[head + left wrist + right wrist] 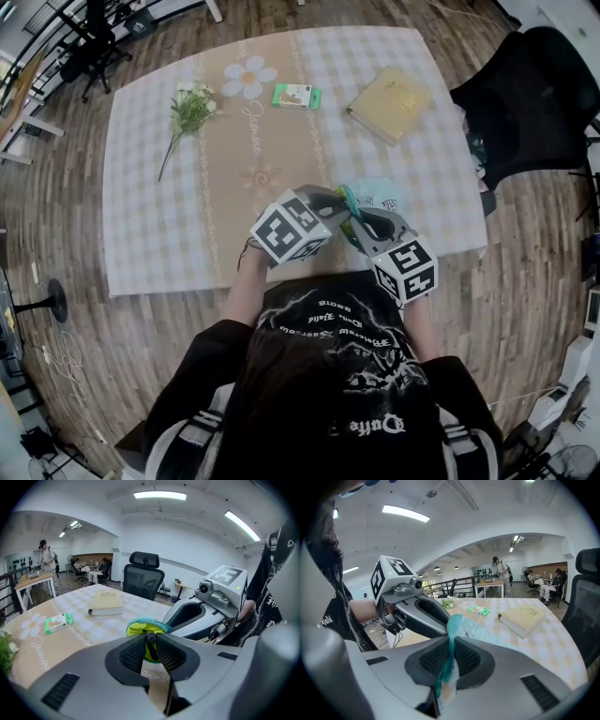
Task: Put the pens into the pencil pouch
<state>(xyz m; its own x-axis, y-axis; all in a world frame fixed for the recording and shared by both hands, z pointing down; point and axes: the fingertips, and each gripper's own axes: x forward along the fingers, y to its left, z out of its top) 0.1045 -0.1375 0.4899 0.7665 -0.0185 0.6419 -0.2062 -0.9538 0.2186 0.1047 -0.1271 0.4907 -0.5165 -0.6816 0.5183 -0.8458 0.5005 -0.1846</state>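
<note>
A teal pencil pouch with a yellow-green lining is held up over the table's near edge between both grippers. In the left gripper view, my left gripper is shut on the pouch at its zipper end, the lining bulging above the pads. My right gripper is shut on the pouch's teal edge, which runs up between its pads. In the head view the left gripper and right gripper meet tip to tip at the pouch. No pen shows in any view.
On the checked tablecloth lie a cream book, a small green box and a sprig of white flowers. A black office chair stands at the table's right. People sit and stand far off in the room.
</note>
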